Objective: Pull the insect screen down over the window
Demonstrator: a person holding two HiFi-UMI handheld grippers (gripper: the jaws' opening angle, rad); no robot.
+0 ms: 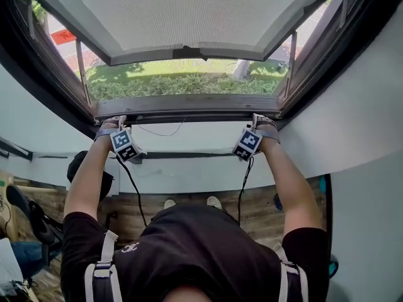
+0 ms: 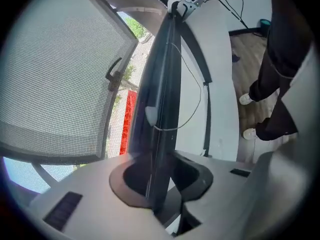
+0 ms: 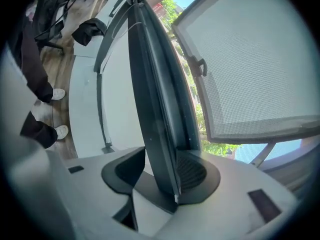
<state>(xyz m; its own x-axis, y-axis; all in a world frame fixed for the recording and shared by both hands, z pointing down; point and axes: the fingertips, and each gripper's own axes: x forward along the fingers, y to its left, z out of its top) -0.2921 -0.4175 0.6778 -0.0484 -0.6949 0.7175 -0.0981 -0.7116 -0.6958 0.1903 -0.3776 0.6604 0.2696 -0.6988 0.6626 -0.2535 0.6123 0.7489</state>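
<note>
Head view: my left gripper [image 1: 116,121] and right gripper [image 1: 261,119] sit at the screen bar's [image 1: 189,107] ends. Only the gripper views show both clamped on it. The bar lies low in the window frame [image 1: 19,68].

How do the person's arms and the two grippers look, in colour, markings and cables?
The left gripper and right gripper have pale grey bodies with dark grey pads. Each carries a white cube with black square markers, and a black cable hangs from each. The person wears a black short-sleeved shirt with pale shoulder straps.
</note>
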